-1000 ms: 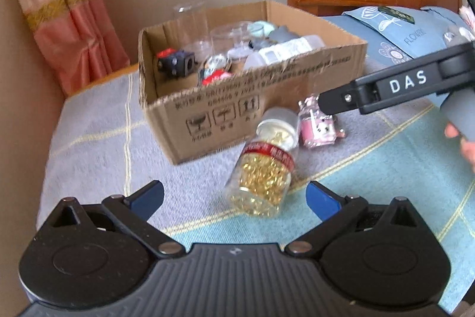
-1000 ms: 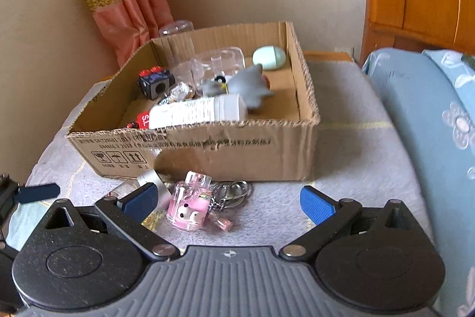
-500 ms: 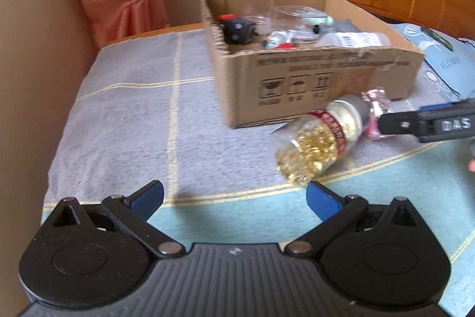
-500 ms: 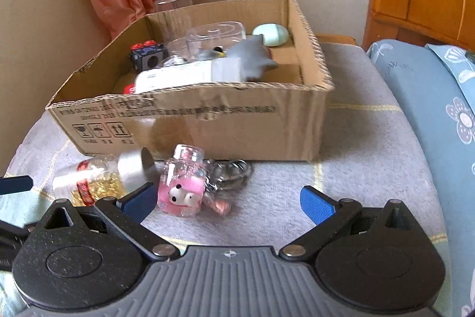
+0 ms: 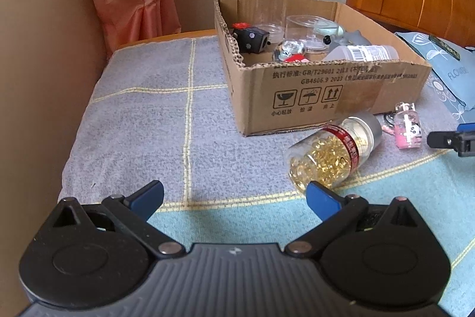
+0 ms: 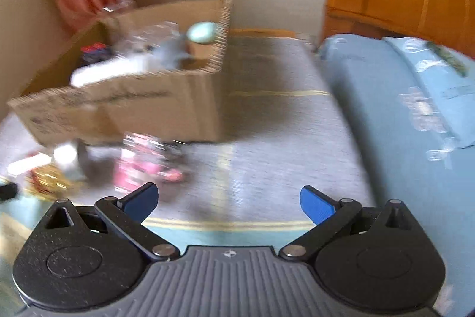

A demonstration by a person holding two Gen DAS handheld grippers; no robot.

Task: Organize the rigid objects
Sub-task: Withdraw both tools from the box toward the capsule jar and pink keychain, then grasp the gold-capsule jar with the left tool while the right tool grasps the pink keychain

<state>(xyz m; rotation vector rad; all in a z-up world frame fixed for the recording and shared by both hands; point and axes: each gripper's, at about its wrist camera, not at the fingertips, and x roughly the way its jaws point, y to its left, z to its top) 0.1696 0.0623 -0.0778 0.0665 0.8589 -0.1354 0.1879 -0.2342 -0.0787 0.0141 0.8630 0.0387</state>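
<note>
Bed surface: grey and teal checked blanket (image 5: 142, 121), with a blue floral pillow (image 6: 415, 115) at the right side.

Cardboard box (image 5: 326, 97) sits open-topped on the blanket. Inside it: a white bottle (image 5: 360, 53) lying along the near wall, a clear glass (image 5: 271, 9) upright at the back, a clear plastic lid (image 5: 305, 28), a grey toy (image 5: 346, 37), a black cube with red top (image 5: 251, 39). A pale green oval (image 6: 203, 32) shows near the far right corner in the right wrist view.

Outside the box, on the blanket just in front of its near wall: capsule bottle (image 5: 332, 152), clear with gold capsules, red band and silver cap, lying on its side, cap end toward the box. Beside it to the right, apart from it: pink keychain (image 5: 409, 131), small clear pink bottle with rings attached.

Left gripper (image 5: 234, 195): jaws spread wide, empty. Right-hand blue fingertip (image 5: 319, 193) overlaps the base of the capsule bottle in view; contact cannot be told.

Right gripper (image 6: 228, 199): jaws spread wide, empty, over bare blanket; pink keychain lies ahead and left of it. Right wrist view heavily motion-blurred. Its tip shows at the right edge of the left wrist view, near the keychain.
</note>
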